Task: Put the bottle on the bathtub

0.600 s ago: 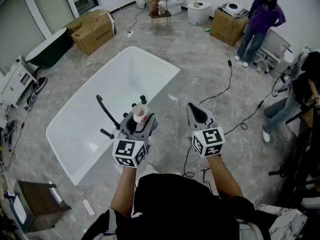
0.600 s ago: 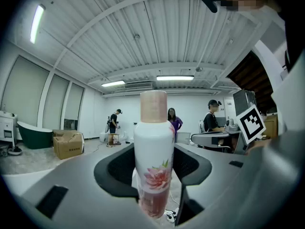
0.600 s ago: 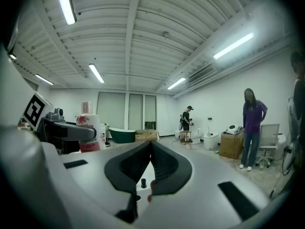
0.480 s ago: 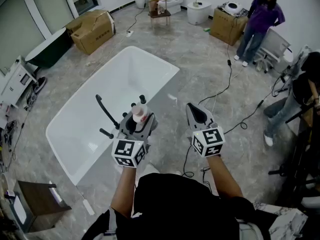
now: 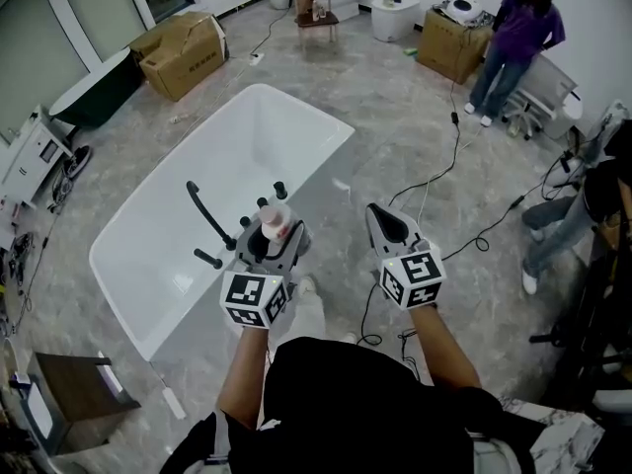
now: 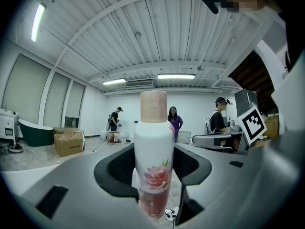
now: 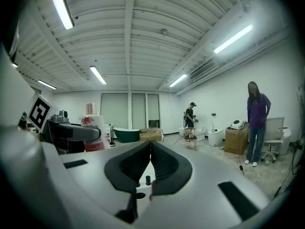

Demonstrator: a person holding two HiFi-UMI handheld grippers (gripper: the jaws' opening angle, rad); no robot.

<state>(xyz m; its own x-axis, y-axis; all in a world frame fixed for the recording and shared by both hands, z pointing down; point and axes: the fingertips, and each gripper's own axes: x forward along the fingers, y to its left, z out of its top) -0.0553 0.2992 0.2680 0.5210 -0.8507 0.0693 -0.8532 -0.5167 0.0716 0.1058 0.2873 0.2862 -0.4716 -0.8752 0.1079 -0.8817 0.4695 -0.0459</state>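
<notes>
A white bottle [image 6: 153,156] with a pink flower print and a tan cap stands upright between the jaws of my left gripper [image 5: 269,237], which is shut on it. In the head view the bottle [image 5: 274,222] is held over the near long rim of the white bathtub [image 5: 148,235], close to its black faucet [image 5: 204,219]. My right gripper [image 5: 388,225] hangs to the right over the floor, its jaws shut and touching with nothing between them. The right gripper view also catches the bottle [image 7: 94,128] at left.
Cardboard boxes [image 5: 184,55] lie beyond the tub, and a dark green tub [image 5: 94,92] stands at far left. Black cables [image 5: 444,181] run across the marble floor at right. A person in purple [image 5: 513,42] stands at the back right, and a small wooden table [image 5: 59,403] sits at lower left.
The view has shifted slightly forward toward the tub. Both grippers hold the same pose and the bottle stays in the left one.
</notes>
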